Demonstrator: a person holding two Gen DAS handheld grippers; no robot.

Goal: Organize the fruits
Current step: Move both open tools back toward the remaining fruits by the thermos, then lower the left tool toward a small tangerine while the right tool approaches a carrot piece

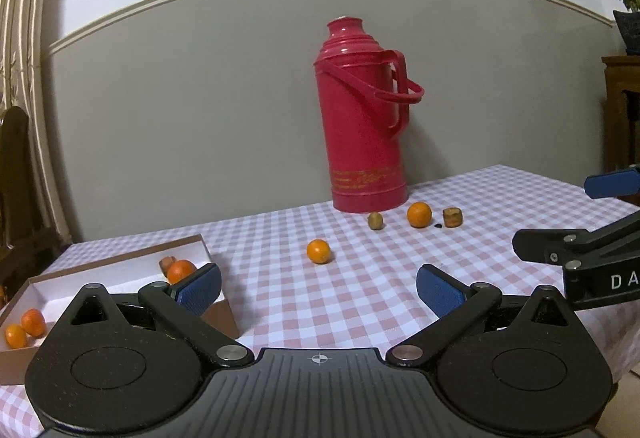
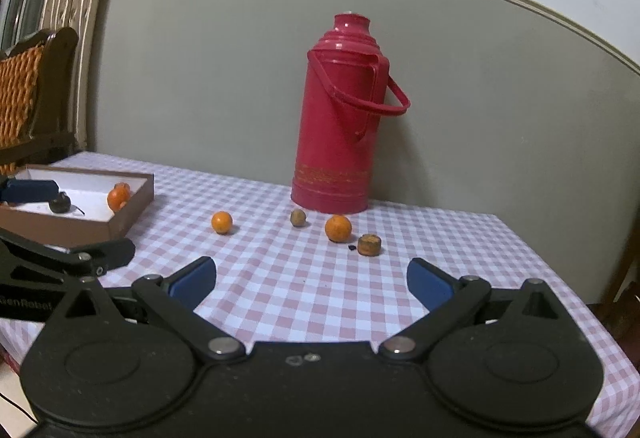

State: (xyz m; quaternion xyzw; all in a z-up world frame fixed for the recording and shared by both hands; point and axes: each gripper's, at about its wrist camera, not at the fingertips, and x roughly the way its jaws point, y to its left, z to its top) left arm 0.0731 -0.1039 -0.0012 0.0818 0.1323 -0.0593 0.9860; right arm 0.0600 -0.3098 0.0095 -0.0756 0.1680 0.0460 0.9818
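A brown box with a white inside (image 1: 100,274) (image 2: 132,209) lies at the table's left and holds several oranges (image 1: 181,270) (image 2: 118,196). On the checked cloth lie a small orange (image 1: 319,251) (image 2: 221,222), a brownish-green fruit (image 1: 375,220) (image 2: 298,217), a larger orange (image 1: 419,215) (image 2: 338,228) and a brown stubby fruit (image 1: 452,217) (image 2: 369,244). My left gripper (image 1: 318,288) is open and empty, its left finger over the box's near corner. My right gripper (image 2: 312,280) is open and empty, short of the loose fruits; it also shows in the left wrist view (image 1: 576,222).
A tall red thermos flask (image 1: 362,117) (image 2: 340,109) stands at the back by the wall, just behind the loose fruits. A wooden chair (image 2: 28,93) stands at the left. A potted plant (image 1: 626,9) sits on a cabinet at the far right.
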